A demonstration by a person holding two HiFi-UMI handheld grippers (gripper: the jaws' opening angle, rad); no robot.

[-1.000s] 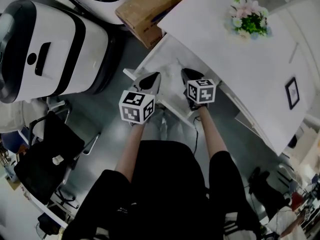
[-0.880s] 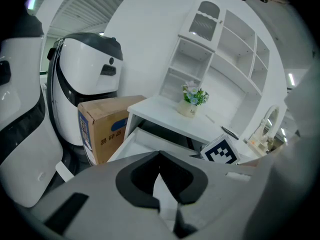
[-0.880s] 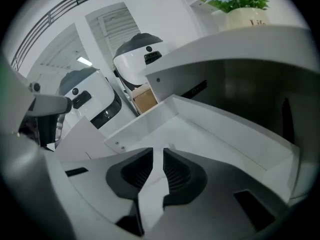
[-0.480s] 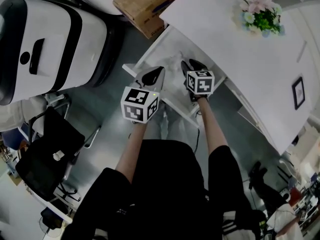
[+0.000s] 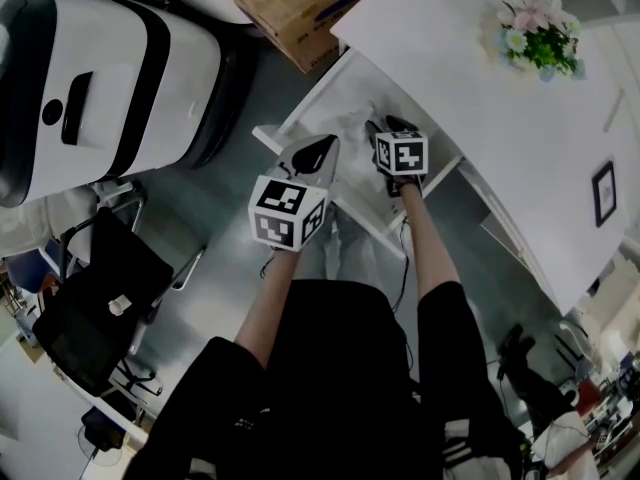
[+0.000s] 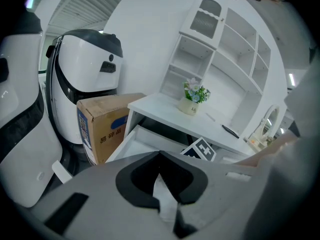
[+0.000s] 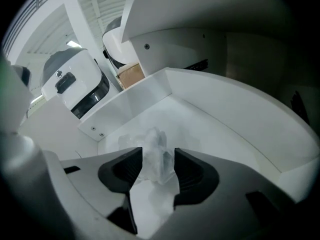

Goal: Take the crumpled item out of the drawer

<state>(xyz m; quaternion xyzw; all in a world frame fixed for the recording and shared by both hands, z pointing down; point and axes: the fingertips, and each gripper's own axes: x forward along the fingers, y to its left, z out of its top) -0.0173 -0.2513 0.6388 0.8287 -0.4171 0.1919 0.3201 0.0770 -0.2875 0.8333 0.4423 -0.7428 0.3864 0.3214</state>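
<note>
- Head view: white drawer pulled open under white desk.
- L/R: left gripper over drawer's near rim. Right gripper reaches inside drawer, just right of it.
- Crumpled item: clear and pale, on drawer floor at right gripper's tips.
- Far right on desk: flower pot.
- Far, left of desk: cardboard box.
- Left: white machine w/ black trim; black chair nearer.
- Left gripper view: claw together, tips meeting, nothing betw. pads.
- Beyond it: drawer interior, desk w/ flower pot, shelf unit far right, cardboard box left.
- Right gripper's marker cube shows just past left gripper's tips.
- Right gripper view: claw clamped on crumpled item. Pads press it from both sides, and part of it sticks out past the tips.
- Item is inside drawer, near its middle. Drawer walls curve round on the right and far side.
- White machine and cardboard box show far left, beyond drawer's edge.
</note>
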